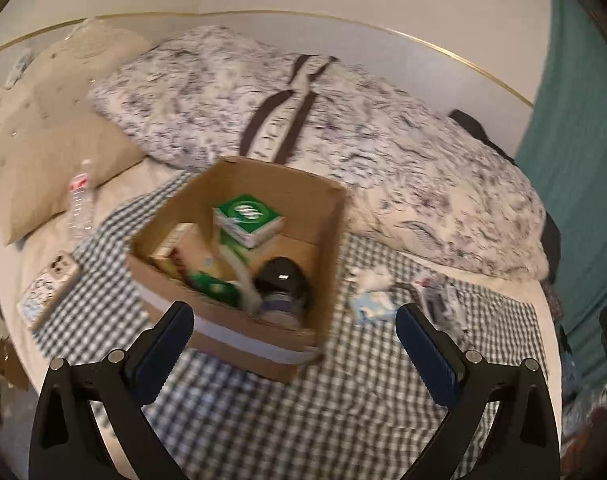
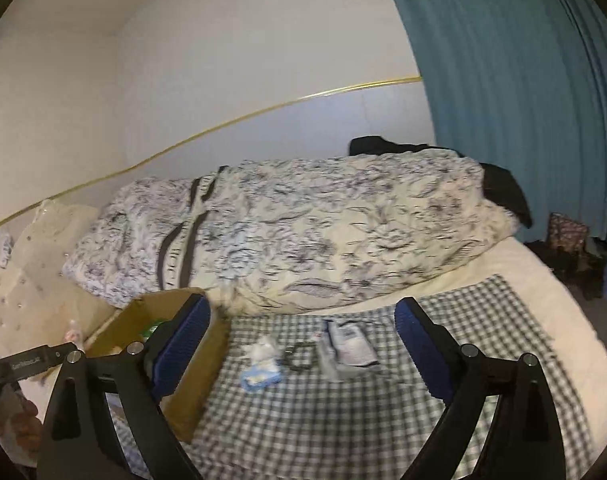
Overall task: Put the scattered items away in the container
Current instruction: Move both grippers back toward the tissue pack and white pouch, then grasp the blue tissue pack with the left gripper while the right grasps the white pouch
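An open cardboard box (image 1: 303, 336) stands on a checked cloth (image 1: 303, 412) on the bed. It holds a green-topped box (image 1: 249, 216), a tan carton and dark items. My left gripper (image 1: 295, 340) is open and empty, just in front of the box. A blue tissue pack (image 1: 373, 306) and a clear packet (image 1: 435, 292) lie right of the box. In the right wrist view, my right gripper (image 2: 301, 340) is open and empty above the tissue pack (image 2: 259, 376), a dark ring-shaped thing (image 2: 299, 356) and the packet (image 2: 349, 346); the box (image 2: 199, 368) is at left.
A water bottle (image 1: 81, 200) and a white power adapter (image 1: 47, 288) lie left of the box near a tan pillow (image 1: 55, 176). A rolled floral duvet (image 1: 343, 132) fills the far side of the bed. A teal curtain (image 2: 523, 80) hangs at right.
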Motion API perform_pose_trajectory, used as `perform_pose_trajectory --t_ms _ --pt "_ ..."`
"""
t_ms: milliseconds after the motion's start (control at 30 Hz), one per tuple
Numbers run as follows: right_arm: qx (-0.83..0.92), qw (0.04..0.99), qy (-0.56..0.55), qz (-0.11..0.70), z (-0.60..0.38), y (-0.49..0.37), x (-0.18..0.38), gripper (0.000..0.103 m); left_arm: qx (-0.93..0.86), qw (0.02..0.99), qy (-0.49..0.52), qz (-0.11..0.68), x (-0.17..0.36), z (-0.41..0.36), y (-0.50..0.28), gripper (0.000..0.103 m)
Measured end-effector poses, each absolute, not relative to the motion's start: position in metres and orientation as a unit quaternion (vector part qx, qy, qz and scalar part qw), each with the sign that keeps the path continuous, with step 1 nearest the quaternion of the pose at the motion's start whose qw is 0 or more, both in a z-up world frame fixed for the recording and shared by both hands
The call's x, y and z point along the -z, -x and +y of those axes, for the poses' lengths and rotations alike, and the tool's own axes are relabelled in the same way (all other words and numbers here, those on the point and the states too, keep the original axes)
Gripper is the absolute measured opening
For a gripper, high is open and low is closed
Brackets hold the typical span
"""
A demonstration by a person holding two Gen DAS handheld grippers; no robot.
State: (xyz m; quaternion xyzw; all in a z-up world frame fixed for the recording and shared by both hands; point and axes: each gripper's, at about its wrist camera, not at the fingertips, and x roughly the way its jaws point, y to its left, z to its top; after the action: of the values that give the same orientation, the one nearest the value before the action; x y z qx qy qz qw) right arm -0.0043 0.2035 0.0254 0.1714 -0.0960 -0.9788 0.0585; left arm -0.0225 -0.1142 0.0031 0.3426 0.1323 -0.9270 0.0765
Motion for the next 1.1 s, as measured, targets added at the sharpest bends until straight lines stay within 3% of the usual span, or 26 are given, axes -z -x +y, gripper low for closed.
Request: perform_pose_trajectory --t_ms 233,333,600,900,1100 --pt "0.973 0.037 -0.210 -0.083 0.241 0.027 0.004 0.094 0.926 -0.016 -0.363 0.100 0.024 -0.048 0.051 0.103" --pt "0.968 0.032 -0.235 -0.081 0.250 0.042 0.023 0.094 0.911 -0.089 -0.380 0.130 0.040 -0.028 0.066 0.103" --pt "0.957 0.030 -0.278 -0.081 0.261 0.081 0.064 0.094 0.920 -0.014 -0.389 0.040 0.085 -0.002 0.107 0.103" --pt "0.945 0.047 -0.319 -0.057 0.245 0.129 0.100 0.094 0.907 -0.033 -0.420 0.009 0.136 0.016 0.157 0.103" --pt "0.938 0.060 -0.339 -0.036 0.231 0.155 0.116 0.086 0.902 -0.014 -0.432 -0.006 0.167 0.012 0.188 0.103"
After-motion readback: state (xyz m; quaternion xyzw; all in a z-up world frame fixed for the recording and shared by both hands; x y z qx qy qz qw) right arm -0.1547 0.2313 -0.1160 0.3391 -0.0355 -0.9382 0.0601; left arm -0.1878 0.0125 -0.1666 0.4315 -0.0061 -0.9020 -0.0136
